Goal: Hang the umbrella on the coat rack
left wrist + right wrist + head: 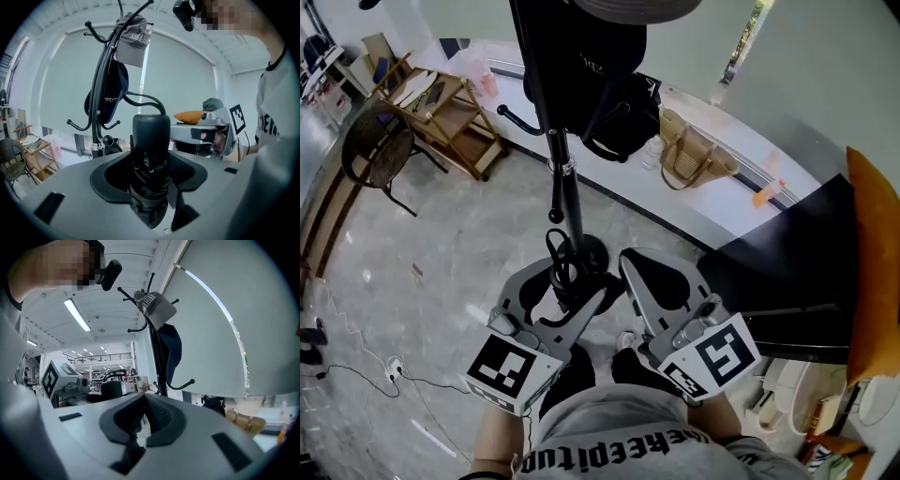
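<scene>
A black folded umbrella (560,274) with a wrist loop stands upright between the jaws of my left gripper (555,292), which is shut on it. In the left gripper view the umbrella (150,150) fills the gap of the left gripper (150,180), handle end up. The black coat rack (565,178) rises just beyond it, its pole (98,108) carrying a grey cap (132,40) and a dark cap (110,96). My right gripper (628,262) sits beside the left one, shut on nothing (143,405). In the right gripper view the coat rack (157,355) stands ahead.
A black bag (623,117) hangs on the rack. A woven bag (689,159) sits on the white ledge behind. A wooden shelf (441,108) and chair (380,150) stand left, a black table (797,258) and orange cushion (872,262) right. A cable (356,375) lies on the floor.
</scene>
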